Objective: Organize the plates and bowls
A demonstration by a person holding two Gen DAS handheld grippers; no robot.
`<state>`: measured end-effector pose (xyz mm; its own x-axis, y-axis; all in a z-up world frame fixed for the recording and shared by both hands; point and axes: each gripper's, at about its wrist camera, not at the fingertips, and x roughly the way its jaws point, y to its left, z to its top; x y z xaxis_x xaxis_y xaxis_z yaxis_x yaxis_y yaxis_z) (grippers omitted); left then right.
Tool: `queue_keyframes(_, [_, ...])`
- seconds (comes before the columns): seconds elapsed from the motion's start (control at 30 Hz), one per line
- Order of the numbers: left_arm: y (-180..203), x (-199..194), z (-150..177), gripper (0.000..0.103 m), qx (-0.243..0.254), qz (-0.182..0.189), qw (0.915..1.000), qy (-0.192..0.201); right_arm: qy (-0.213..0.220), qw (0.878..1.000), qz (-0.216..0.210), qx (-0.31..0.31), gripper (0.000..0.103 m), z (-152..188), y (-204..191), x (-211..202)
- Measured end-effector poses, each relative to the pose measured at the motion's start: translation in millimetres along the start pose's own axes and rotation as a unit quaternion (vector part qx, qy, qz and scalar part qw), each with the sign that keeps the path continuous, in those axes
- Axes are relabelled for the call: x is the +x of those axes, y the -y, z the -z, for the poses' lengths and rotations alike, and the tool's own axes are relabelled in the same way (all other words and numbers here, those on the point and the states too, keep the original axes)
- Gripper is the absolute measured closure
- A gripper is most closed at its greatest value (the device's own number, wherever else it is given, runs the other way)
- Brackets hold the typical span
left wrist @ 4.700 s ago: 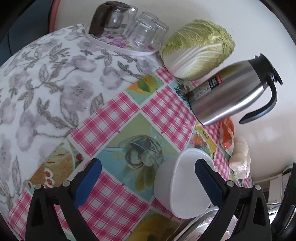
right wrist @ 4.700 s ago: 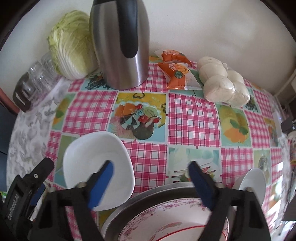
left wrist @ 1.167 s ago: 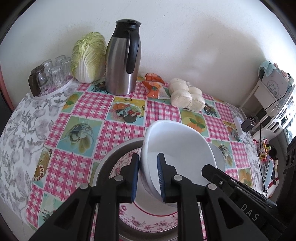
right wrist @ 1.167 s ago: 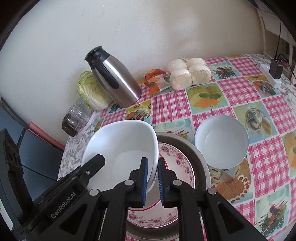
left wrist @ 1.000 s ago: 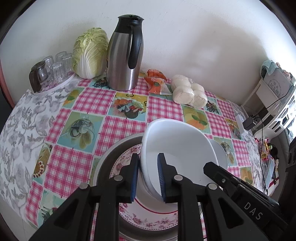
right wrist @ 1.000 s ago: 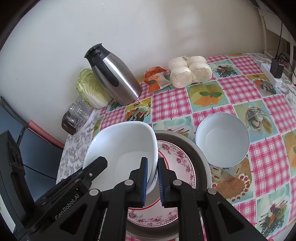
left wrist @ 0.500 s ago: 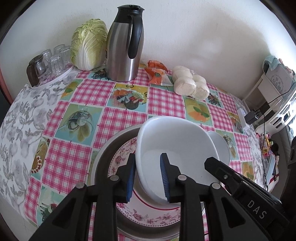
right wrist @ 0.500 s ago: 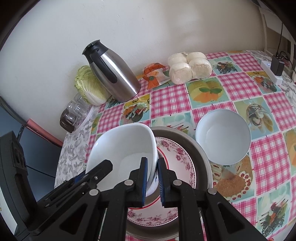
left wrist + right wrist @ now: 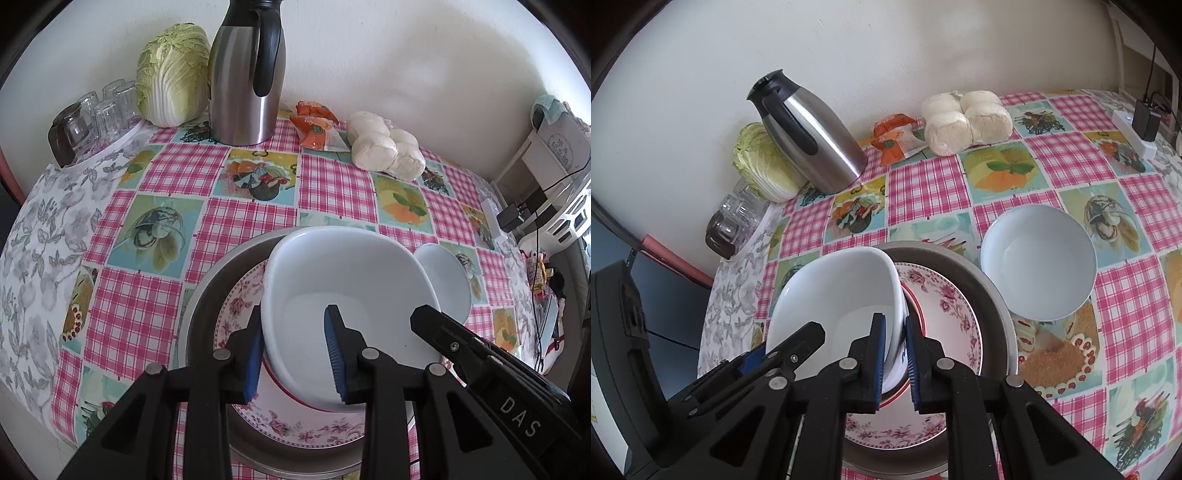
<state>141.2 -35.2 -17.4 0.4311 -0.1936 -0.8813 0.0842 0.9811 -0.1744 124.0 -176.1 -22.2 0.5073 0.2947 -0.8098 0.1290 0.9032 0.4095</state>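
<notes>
A white squarish bowl (image 9: 351, 280) (image 9: 838, 299) rests on the floral plate (image 9: 240, 295) (image 9: 945, 306), which lies in a metal dish (image 9: 207, 302) (image 9: 990, 291). My left gripper (image 9: 293, 354) is open, its jaws astride the bowl's left rim with a gap on the inner side. My right gripper (image 9: 894, 358) is shut on the bowl's right rim. A round white bowl (image 9: 448, 284) (image 9: 1038, 262) stands on the table to the right of the metal dish.
At the back stand a steel thermos (image 9: 245, 74) (image 9: 809, 133), a cabbage (image 9: 170, 66), upturned glasses on a tray (image 9: 92, 110), an orange snack packet (image 9: 314, 125) and a bag of buns (image 9: 384, 146) (image 9: 964, 122). A power strip (image 9: 1134, 136) lies at the far right.
The bowl, held at both rims, has come down onto the floral plate. My left gripper has opened off the left rim. My right gripper remains clamped.
</notes>
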Motion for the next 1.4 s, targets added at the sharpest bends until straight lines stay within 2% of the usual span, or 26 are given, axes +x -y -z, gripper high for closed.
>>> queue_keyframes(0.43, [1,3,1,0.069,0.015,-0.011,0.9998,-0.006,-0.006,1.0,0.001,0.002,0.089,1,2,3])
queue_keyframes(0.93, [-2,-3,1,0.068,0.009,-0.005,0.9999,0.009,-0.007,1.0,-0.001,0.003,0.089,2,3,3])
queue_keyframes(1.4, [-20,-29,-1,0.068,-0.034,0.004,0.9972,0.066,0.033,0.999,0.006,-0.01,0.089,-4,-2,-20])
